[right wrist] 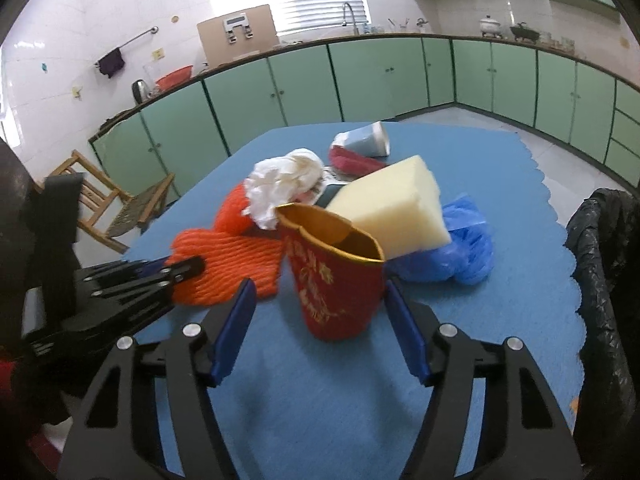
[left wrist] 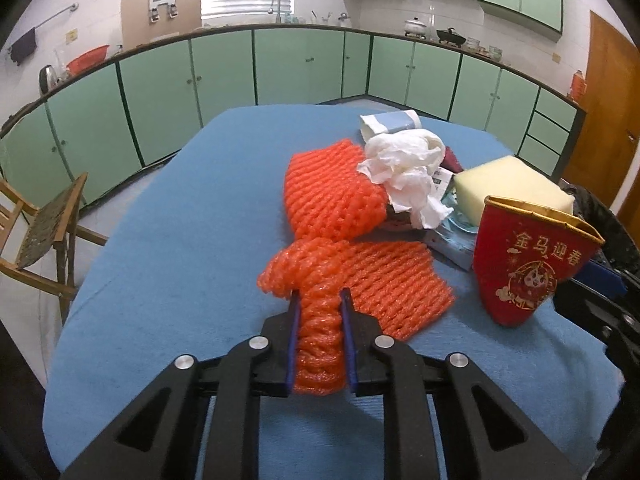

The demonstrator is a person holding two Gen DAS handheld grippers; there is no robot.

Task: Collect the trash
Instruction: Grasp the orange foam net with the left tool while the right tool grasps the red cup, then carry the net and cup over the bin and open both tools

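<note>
My left gripper (left wrist: 320,295) is shut on a bunched end of an orange foam net (left wrist: 360,276) that lies on the blue table (left wrist: 180,240). A second orange net (left wrist: 332,192) sits behind it, under a crumpled white tissue (left wrist: 404,164). A red paper cup (right wrist: 336,296) with gold print stands upright between the jaws of my right gripper (right wrist: 319,286). That gripper is open, with a clear gap on the cup's left side. The cup (left wrist: 520,268) also shows at the right of the left wrist view. The left gripper's fingers (right wrist: 188,268) reach in from the left onto the net (right wrist: 232,264).
Behind the cup lie a pale yellow foam block (right wrist: 396,208), a blue plastic bag (right wrist: 464,248), a tipped grey-blue cup (right wrist: 368,140) and a dark red packet (right wrist: 352,162). A black bin bag (right wrist: 604,260) hangs at the table's right edge. A wooden chair (left wrist: 44,232) stands left.
</note>
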